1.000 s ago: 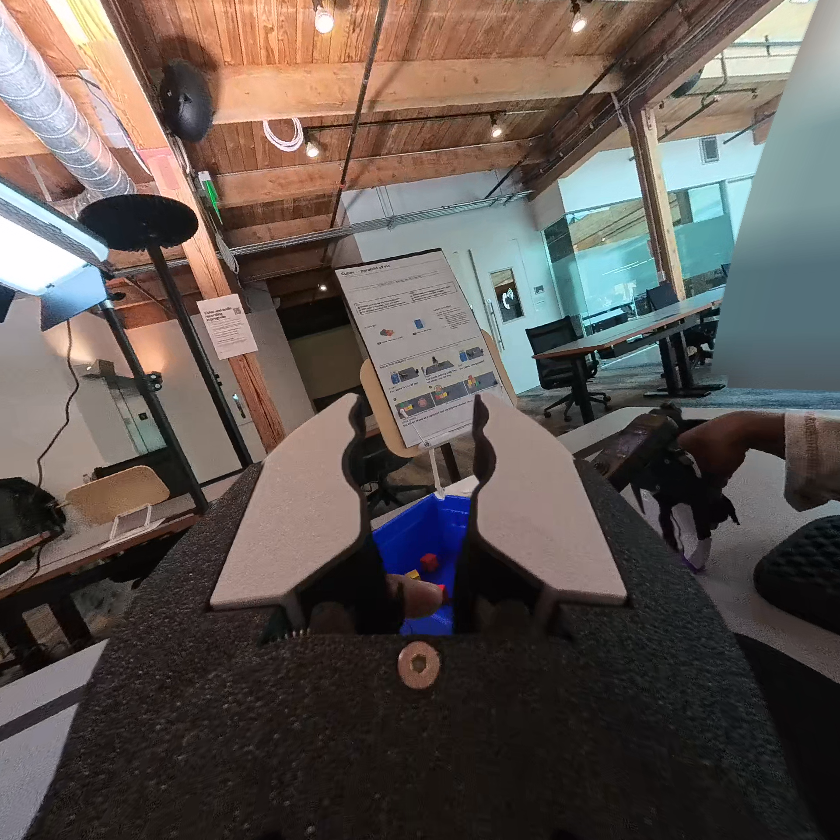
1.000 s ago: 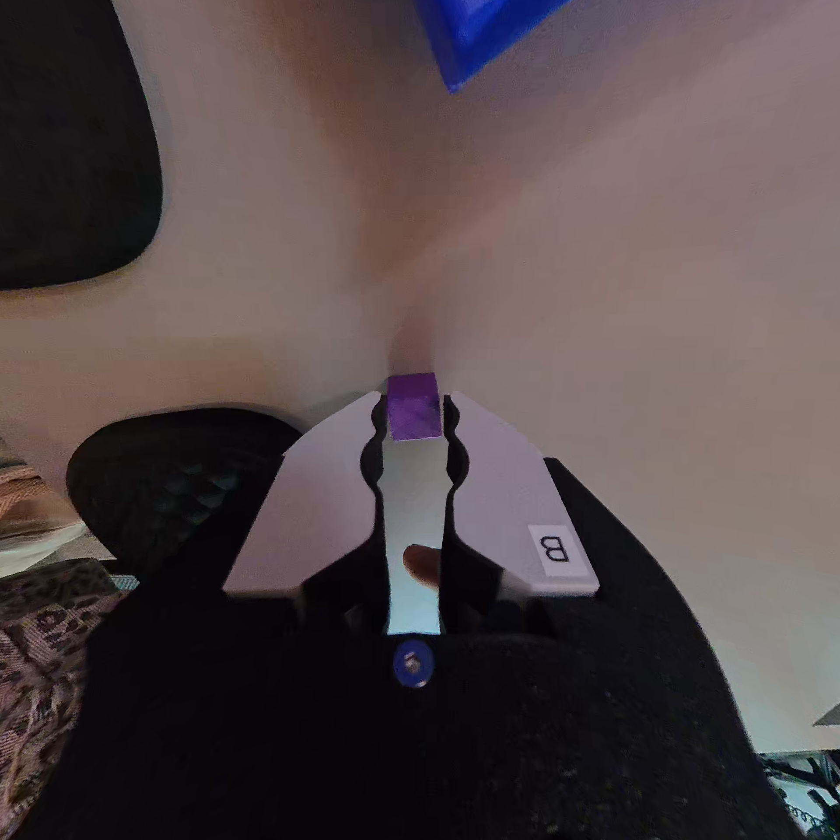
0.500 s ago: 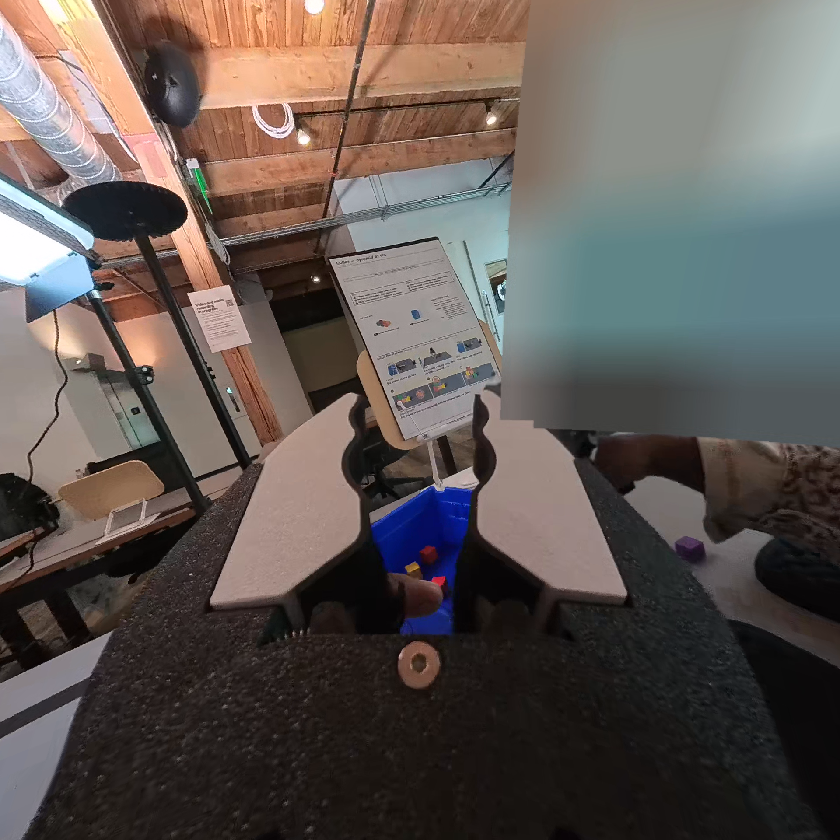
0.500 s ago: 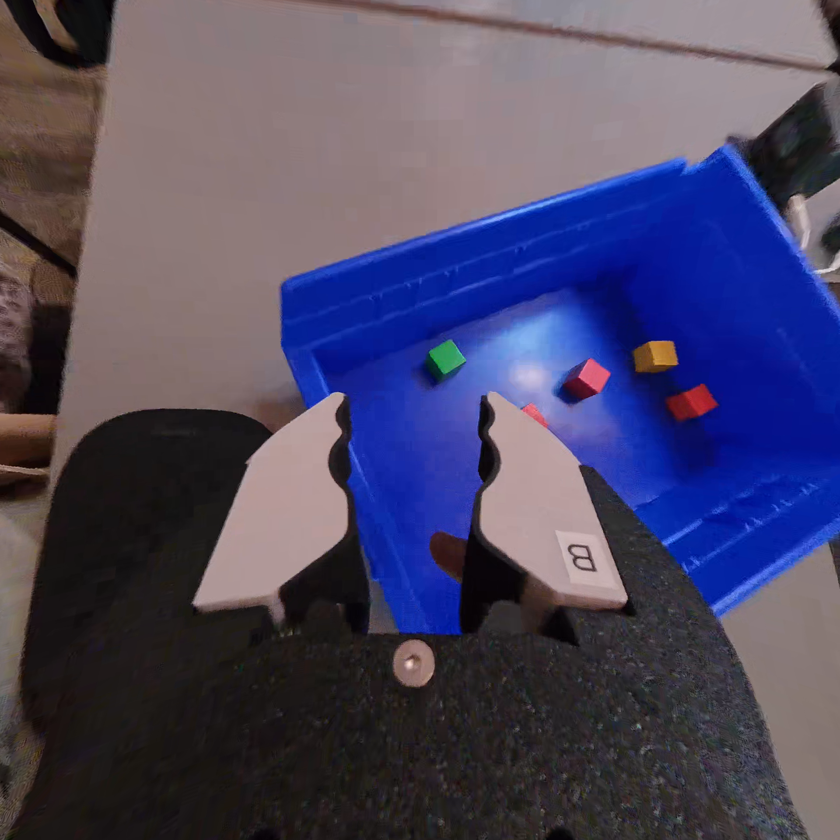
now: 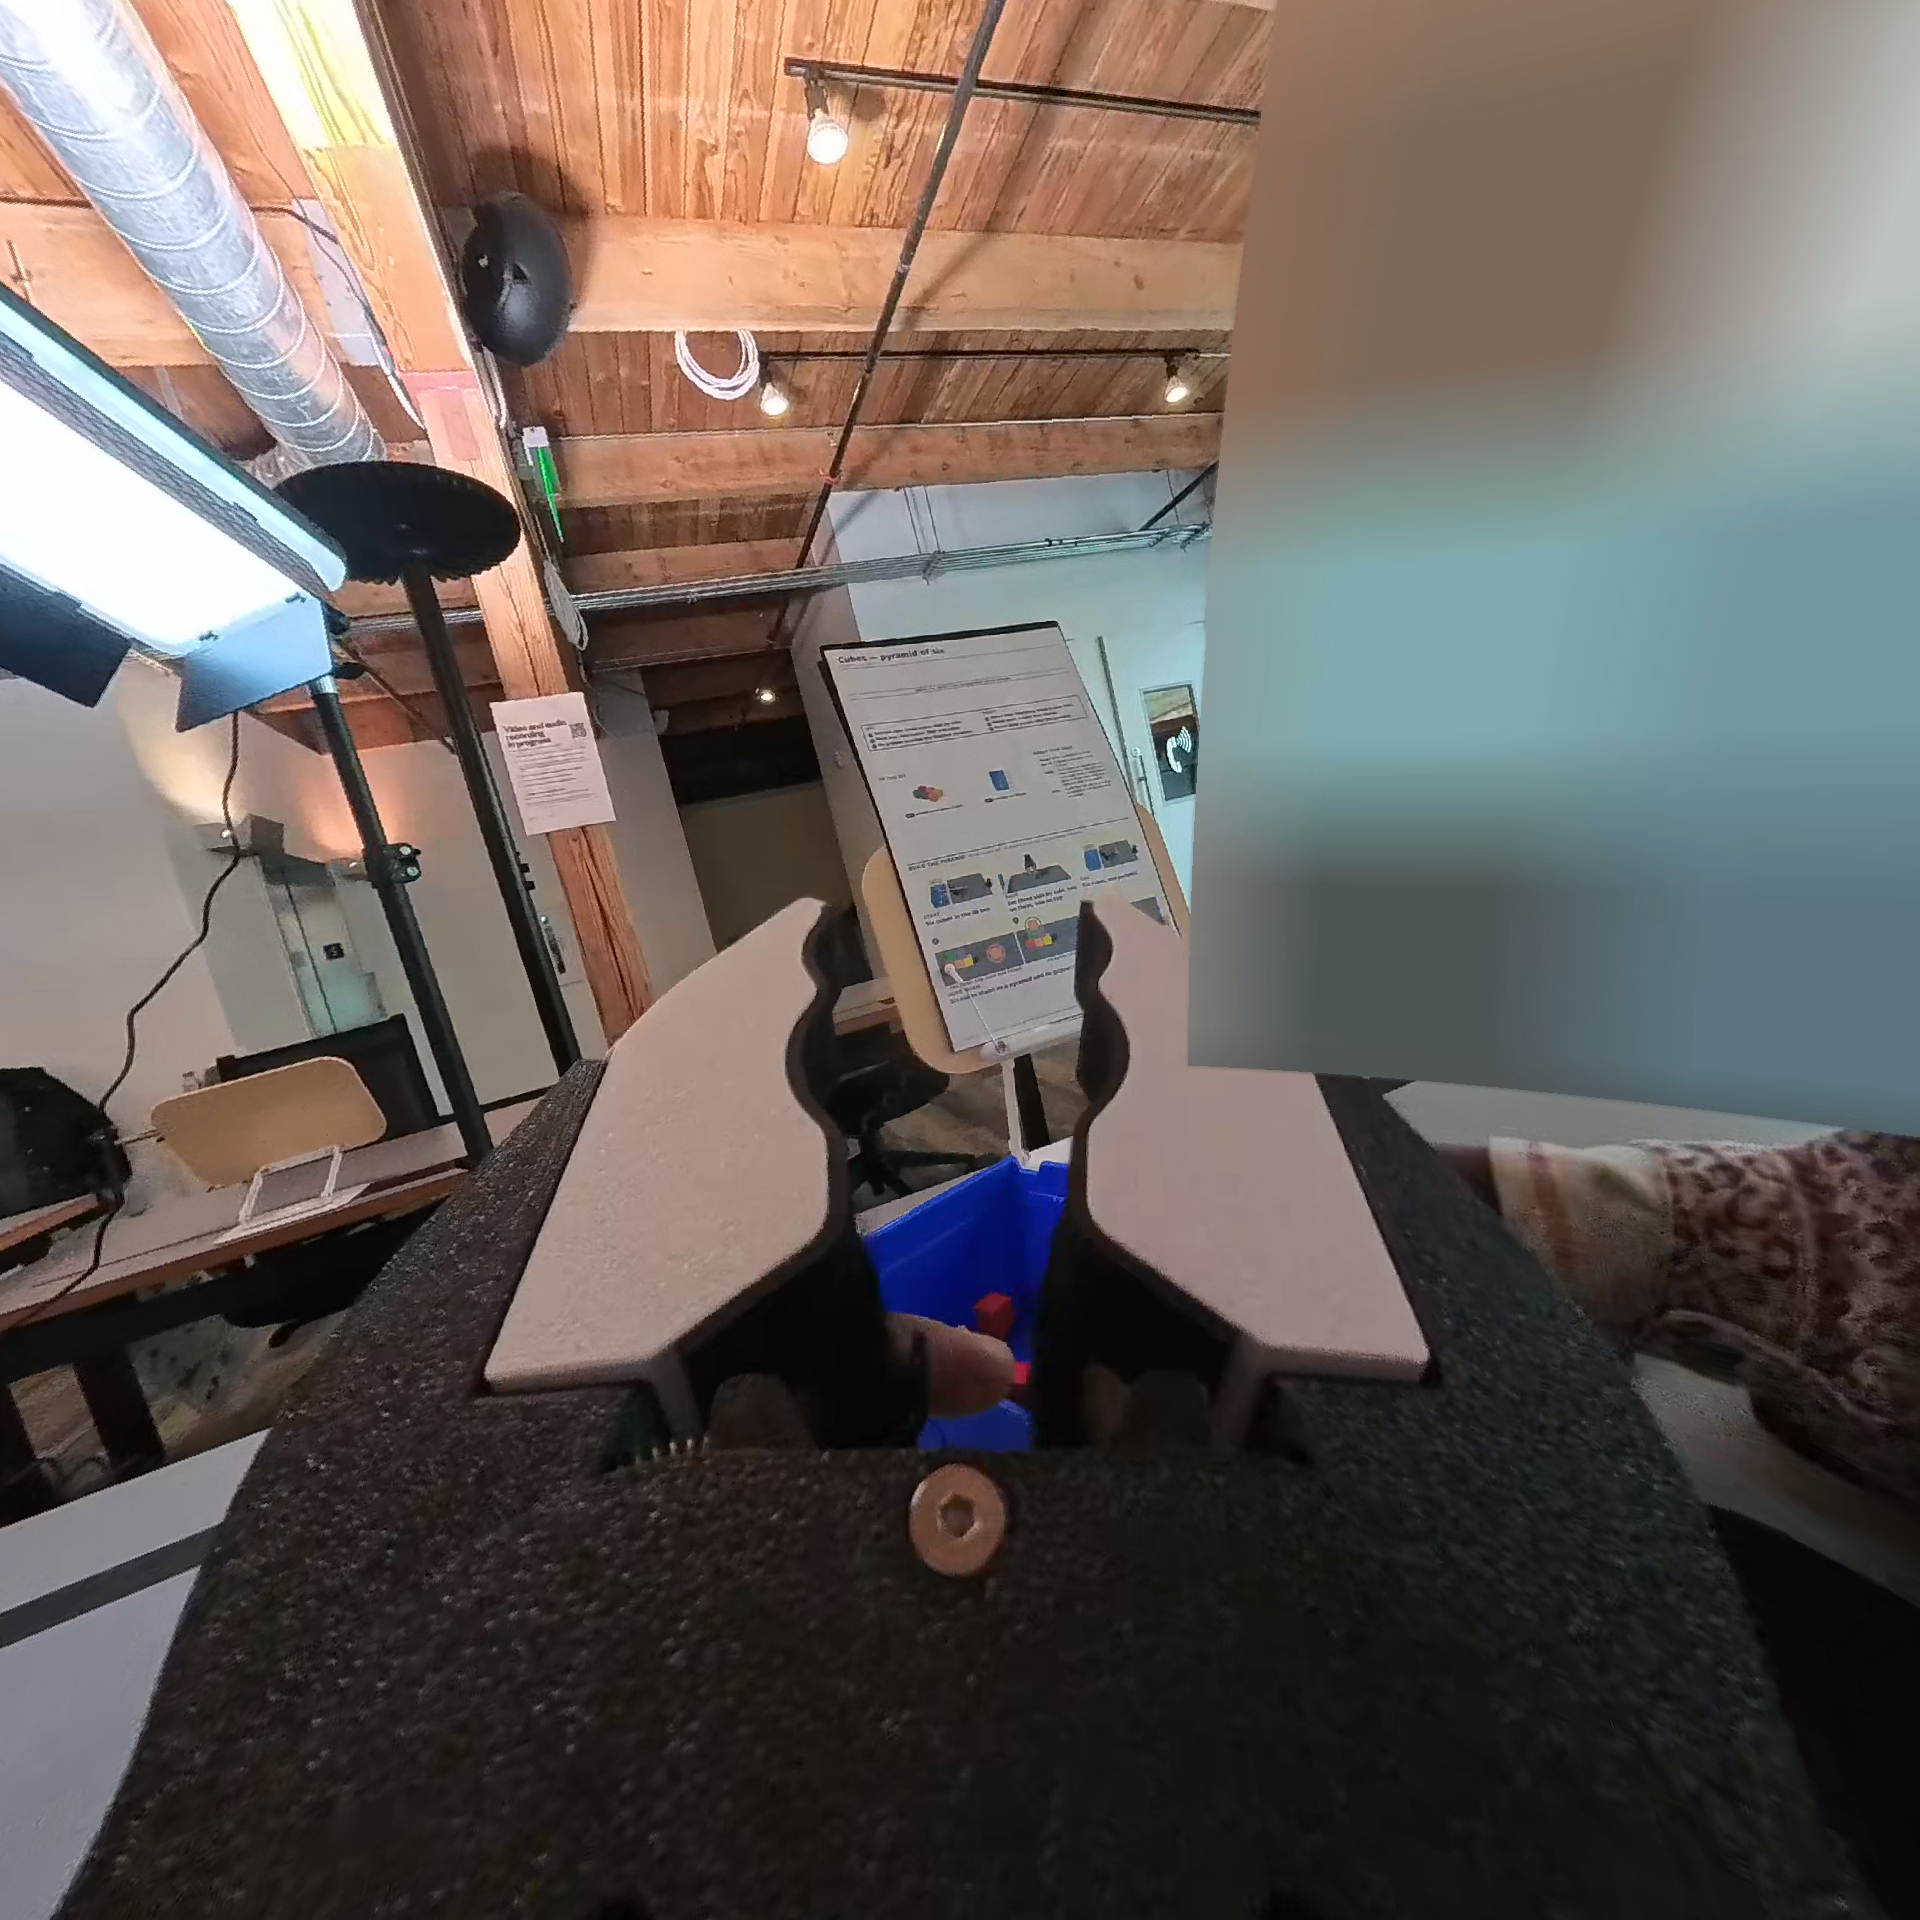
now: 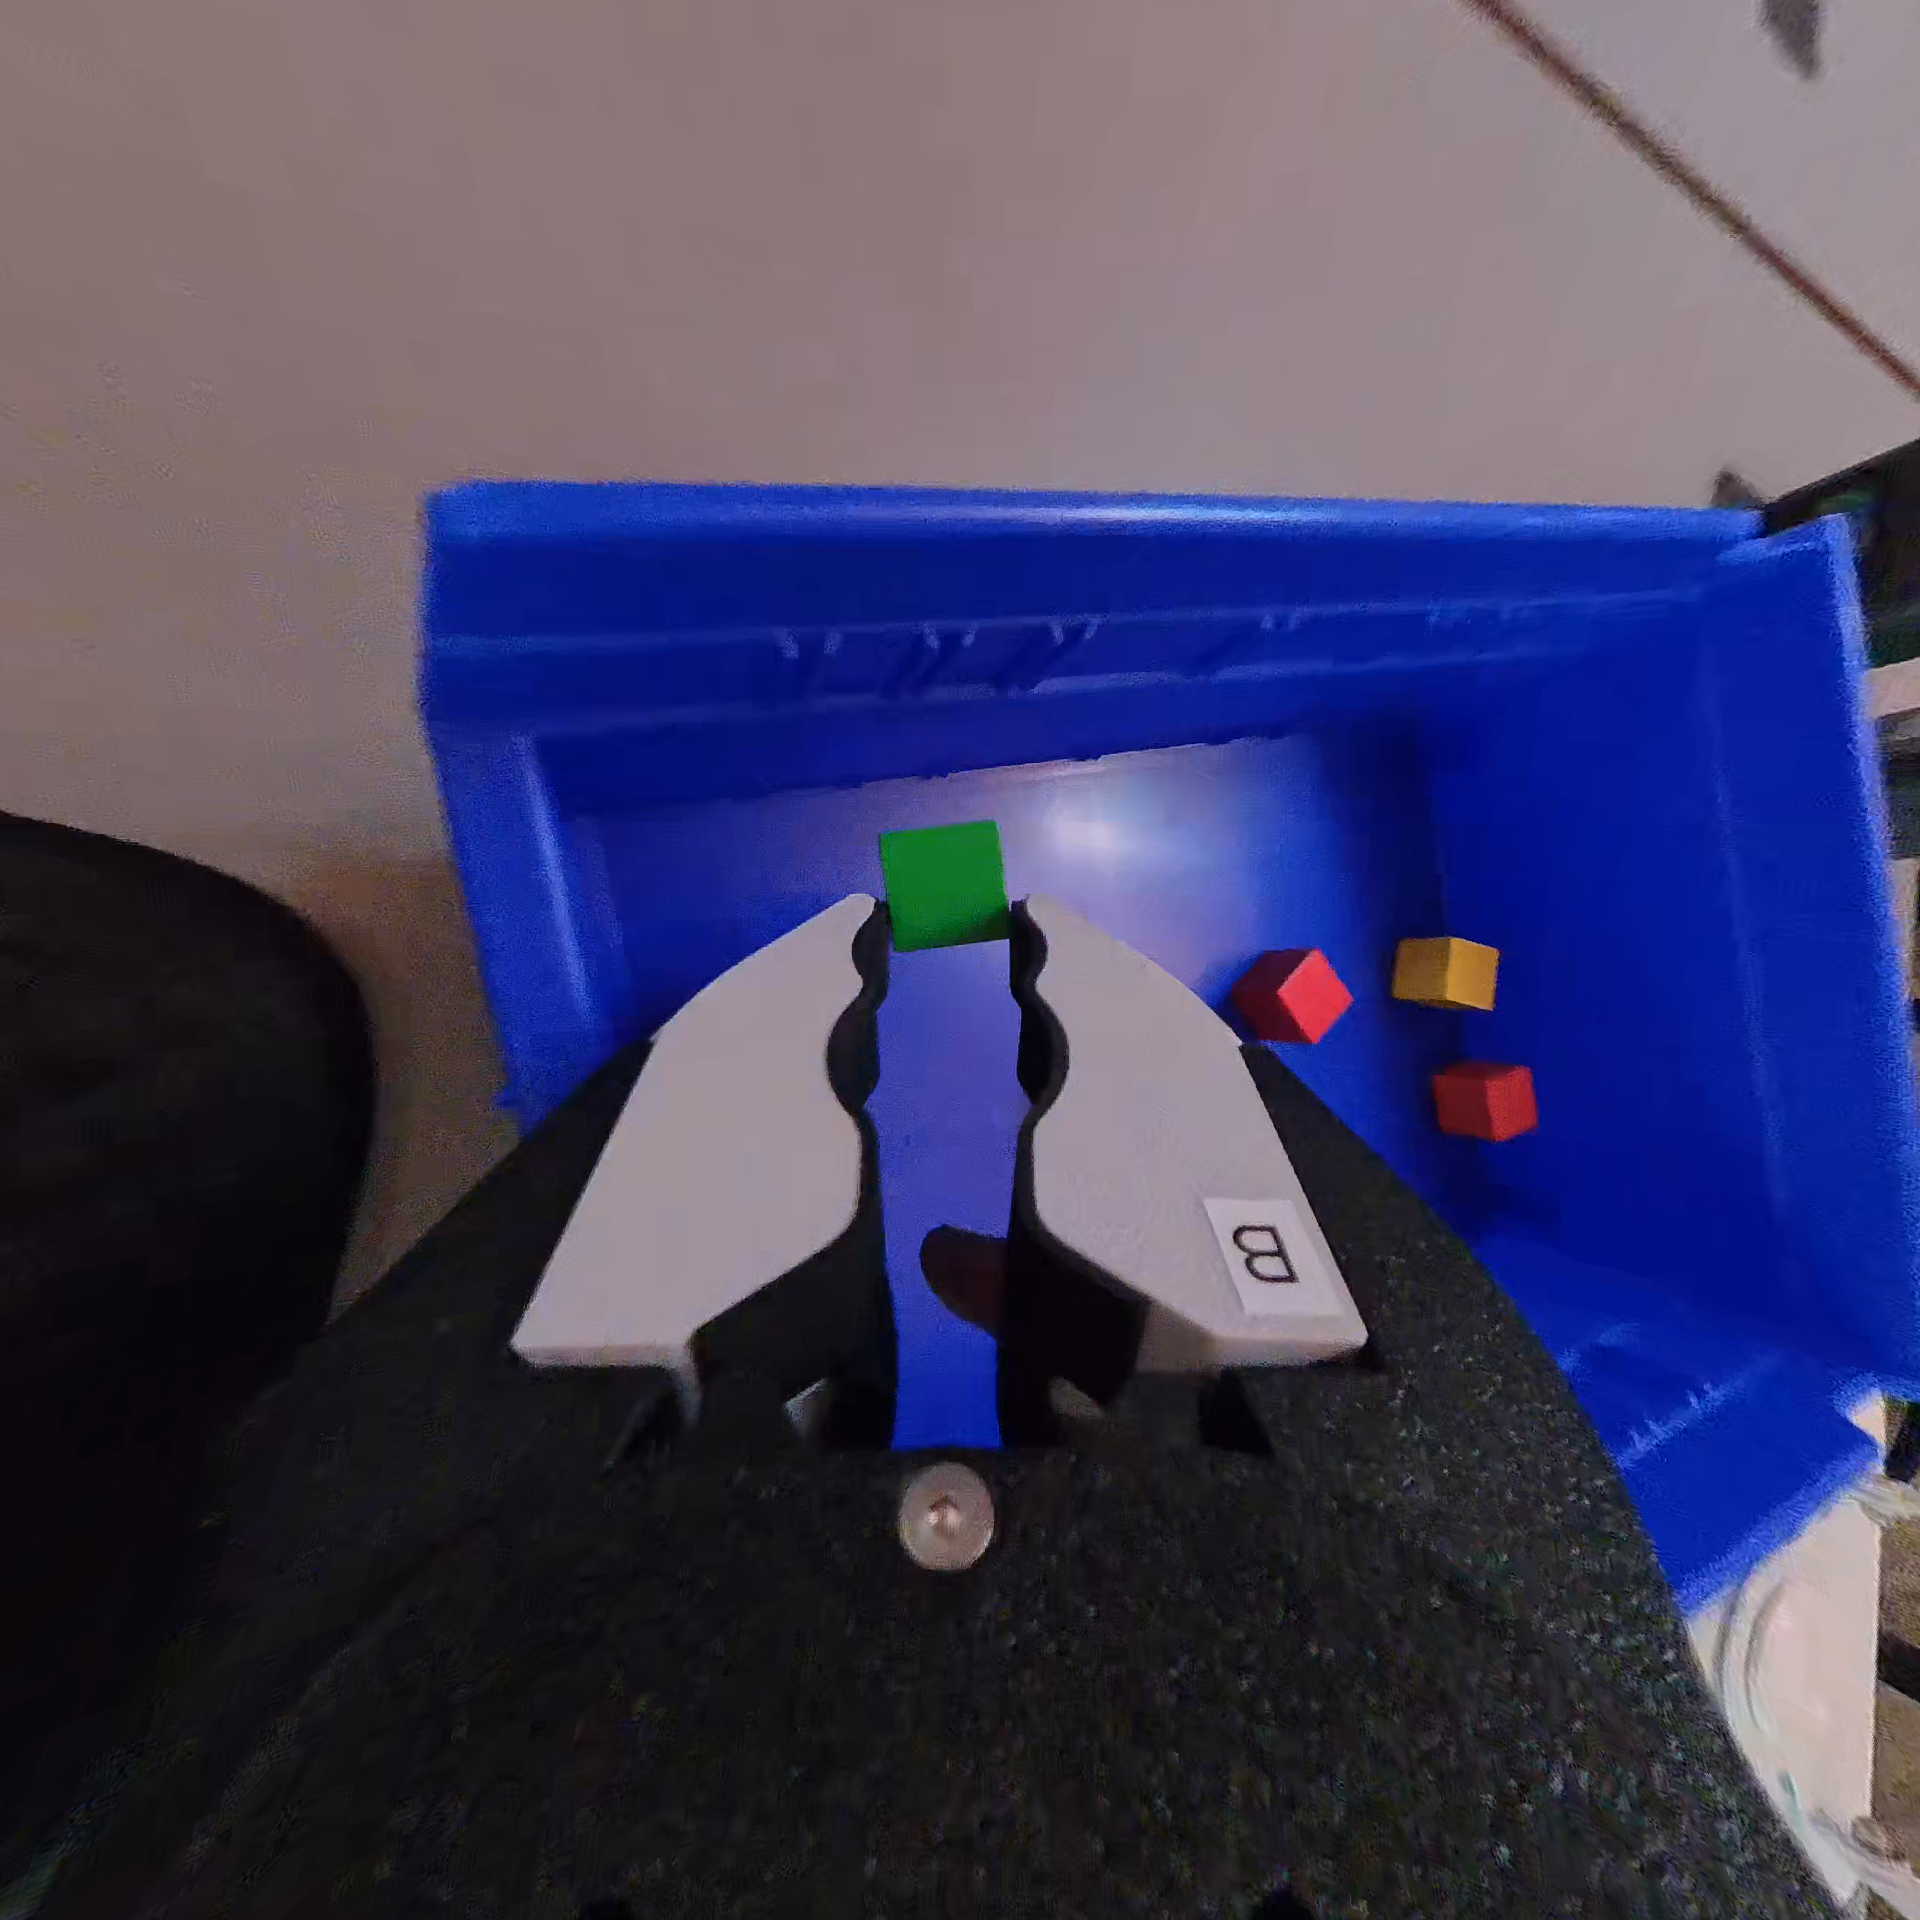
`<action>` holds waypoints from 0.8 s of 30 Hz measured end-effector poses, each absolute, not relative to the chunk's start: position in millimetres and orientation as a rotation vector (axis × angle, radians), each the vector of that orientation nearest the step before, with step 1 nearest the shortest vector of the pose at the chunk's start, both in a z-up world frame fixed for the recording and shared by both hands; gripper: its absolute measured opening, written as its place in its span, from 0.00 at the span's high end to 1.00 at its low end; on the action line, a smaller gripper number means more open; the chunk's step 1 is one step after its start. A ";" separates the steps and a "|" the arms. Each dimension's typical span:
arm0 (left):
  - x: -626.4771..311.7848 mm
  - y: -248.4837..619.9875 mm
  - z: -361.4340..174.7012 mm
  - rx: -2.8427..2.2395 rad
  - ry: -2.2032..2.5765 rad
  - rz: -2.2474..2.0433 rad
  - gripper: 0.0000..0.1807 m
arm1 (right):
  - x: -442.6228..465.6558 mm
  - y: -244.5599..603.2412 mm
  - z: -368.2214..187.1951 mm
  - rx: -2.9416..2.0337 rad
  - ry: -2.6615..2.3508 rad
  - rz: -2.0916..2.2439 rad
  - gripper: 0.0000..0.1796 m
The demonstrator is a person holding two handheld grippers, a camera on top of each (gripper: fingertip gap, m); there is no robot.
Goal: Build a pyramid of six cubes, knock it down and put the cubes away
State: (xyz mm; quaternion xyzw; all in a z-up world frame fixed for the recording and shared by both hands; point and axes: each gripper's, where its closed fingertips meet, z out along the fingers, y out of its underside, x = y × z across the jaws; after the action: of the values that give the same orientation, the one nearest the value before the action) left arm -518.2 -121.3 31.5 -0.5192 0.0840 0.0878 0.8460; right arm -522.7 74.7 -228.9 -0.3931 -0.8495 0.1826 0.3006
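Observation:
In the right wrist view, my right gripper (image 6: 948,914) reaches into the blue bin (image 6: 1039,665). Its fingertips press the two sides of a green cube (image 6: 943,881) on the bin floor. To the right in the bin lie a red cube (image 6: 1294,994), a yellow cube (image 6: 1446,971) and another red cube (image 6: 1484,1099). My left gripper (image 5: 951,925) is open and empty, held high and tilted up towards the room. Between its fingers I see part of the blue bin (image 5: 966,1236) with a red cube (image 5: 995,1314) inside.
The bin stands on a white table (image 6: 935,260). A black pad (image 6: 156,1091) lies to its left. Behind the bin an instruction sheet (image 5: 997,831) stands on a holder. A patterned sleeve (image 5: 1766,1278) reaches in from the right. A light panel (image 5: 135,540) hangs at the left.
My right gripper let go of the purple cube on the table, opened, moved over the bin and closed around the green cube. My left gripper stayed open and tilted slightly.

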 end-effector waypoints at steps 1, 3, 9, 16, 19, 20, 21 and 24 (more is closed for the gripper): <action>-517.7 -120.1 31.1 -1.100 0.179 0.186 0.76 | -508.8 70.5 -208.5 -1.035 -2.210 0.525 0.87; -515.3 -117.2 29.7 -1.115 0.188 0.186 0.76 | -469.0 64.3 -171.2 -1.028 -2.155 0.603 0.88; -502.3 -109.3 29.9 -1.127 0.222 0.184 0.76 | -306.3 101.7 -166.2 -1.229 -2.141 0.635 0.88; -473.6 -86.4 27.4 -1.156 0.310 0.108 0.76 | -226.7 151.0 -252.1 -1.555 -2.062 0.659 0.88; -464.0 -77.6 22.2 -1.190 0.352 0.129 0.76 | -230.3 153.7 -268.4 -1.588 -2.119 0.646 0.88; -462.4 -76.1 21.6 -1.192 0.362 0.140 0.76 | -231.5 155.9 -273.0 -1.595 -2.149 0.614 0.88; -461.3 -75.0 21.2 -1.192 0.368 0.146 0.76 | -232.5 158.3 -276.6 -1.601 -2.177 0.583 0.88; -461.0 -73.4 19.3 -1.199 0.369 0.131 0.76 | -235.4 162.9 -282.1 -1.627 -2.245 0.514 0.88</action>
State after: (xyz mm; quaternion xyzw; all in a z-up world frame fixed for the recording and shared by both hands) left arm -461.0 -73.4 19.3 -0.5605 0.1724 0.0613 0.8077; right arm -235.4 162.9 -282.1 -0.5695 -0.7859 0.1799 0.1604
